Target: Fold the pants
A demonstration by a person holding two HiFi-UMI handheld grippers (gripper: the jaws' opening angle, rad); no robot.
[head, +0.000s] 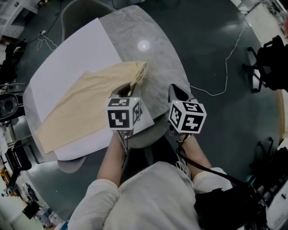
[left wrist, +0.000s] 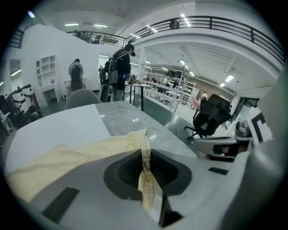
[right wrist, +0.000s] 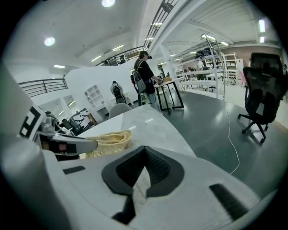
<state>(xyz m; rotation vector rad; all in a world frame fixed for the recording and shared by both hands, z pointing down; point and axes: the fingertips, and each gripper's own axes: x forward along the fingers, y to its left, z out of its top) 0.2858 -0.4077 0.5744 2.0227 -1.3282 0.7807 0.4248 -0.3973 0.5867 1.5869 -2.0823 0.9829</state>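
Note:
Pale yellow pants (head: 85, 108) lie flat across a white sheet (head: 72, 49) on the round marble table (head: 153, 36). My left gripper (head: 126, 90) is shut on the pants' near edge close to the bunched end. In the left gripper view a twisted strip of the pants (left wrist: 146, 179) hangs pinched in that gripper (left wrist: 145, 152). My right gripper (head: 177, 90) hovers over the table's bare near edge, clear of the pants. In the right gripper view its jaws (right wrist: 144, 150) stand almost together with a pale sliver between them. The pants (right wrist: 108, 141) lie beyond, to the left.
A grey chair (head: 85, 13) stands at the table's far side. A black office chair (head: 270, 63) and a white cable (head: 225, 67) are on the floor to the right. People (left wrist: 119, 67) stand far off behind the table.

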